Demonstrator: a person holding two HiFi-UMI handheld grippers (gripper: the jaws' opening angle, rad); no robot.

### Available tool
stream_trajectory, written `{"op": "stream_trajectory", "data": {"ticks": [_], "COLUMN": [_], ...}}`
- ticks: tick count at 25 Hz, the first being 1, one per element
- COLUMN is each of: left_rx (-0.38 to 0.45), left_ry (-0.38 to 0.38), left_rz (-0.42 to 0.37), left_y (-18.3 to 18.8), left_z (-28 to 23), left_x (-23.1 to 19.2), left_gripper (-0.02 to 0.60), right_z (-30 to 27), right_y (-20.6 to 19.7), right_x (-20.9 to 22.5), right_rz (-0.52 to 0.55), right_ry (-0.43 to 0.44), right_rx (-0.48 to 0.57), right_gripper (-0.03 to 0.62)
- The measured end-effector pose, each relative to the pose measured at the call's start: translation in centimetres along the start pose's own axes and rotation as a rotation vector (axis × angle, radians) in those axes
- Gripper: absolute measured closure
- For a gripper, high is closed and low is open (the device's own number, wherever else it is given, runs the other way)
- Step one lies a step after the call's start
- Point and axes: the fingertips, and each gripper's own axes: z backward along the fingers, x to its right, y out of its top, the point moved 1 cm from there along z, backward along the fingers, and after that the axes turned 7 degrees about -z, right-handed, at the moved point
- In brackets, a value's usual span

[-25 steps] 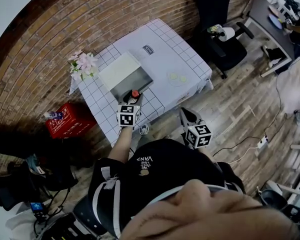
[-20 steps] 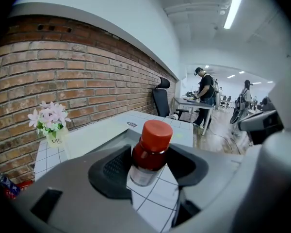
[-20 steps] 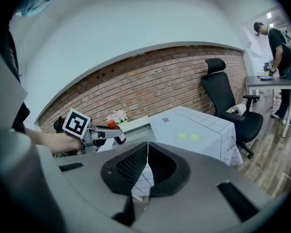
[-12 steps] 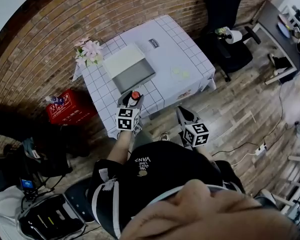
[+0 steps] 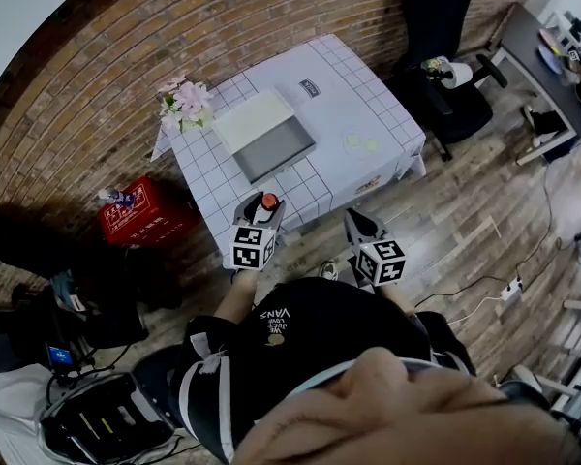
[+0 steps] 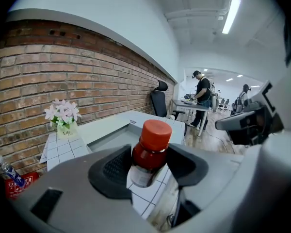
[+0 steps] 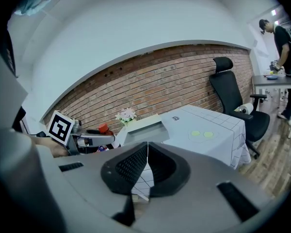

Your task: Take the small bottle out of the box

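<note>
Clamped between the jaws of the left tool (image 6: pixel 148 165) is the small bottle (image 6: pixel 151 147). Both pads pinch its dark red body, and its orange-red cap stands above them, tilted slightly. The right tool (image 7: pixel 146 171) has its jaws pressed together on nothing and is held low beside the left one, near the person's body. Ahead stands the desk (image 5: pixel 368 100), draped in a white cloth with a dark grid and set against a brick wall. A black office chair (image 5: pixel 445 95) sits off its right end. On the desk lies the box (image 5: pixel 276 151), open, with its pale lid folded back toward the wall and its grey inside in view. A red crate (image 5: pixel 143 219) rests on the floor at the desk's left. A small pot of pink and white flowers (image 5: pixel 186 105) stands on the far left corner. Two little yellow-green discs (image 5: pixel 362 143) lie to the right of the box. The bottle is out of the box, held in the air about over the desk's near edge.
</note>
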Motion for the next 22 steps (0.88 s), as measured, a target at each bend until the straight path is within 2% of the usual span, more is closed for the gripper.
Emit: {"op": "stream_trajectory", "data": {"ticks": [11, 22], "left_rx": [0.016, 0.017], "left_ry": [-0.043, -0.110], "left_rz": [0.003, -0.018], "left_y": [-2.4, -5.2], "left_z": [6.0, 10.1], "left_x": [-2.2, -2.8], "left_gripper": [0.351, 0.351], "right_z": [-1.3, -1.2], "right_y": [-2.2, -5.4], "right_x": [-6.6, -10.8], "right_rz": [-0.018, -0.044], "right_ry": [-0.020, -0.067], "right_rx": [0.015, 0.029], "right_gripper": [0.591, 0.591]}}
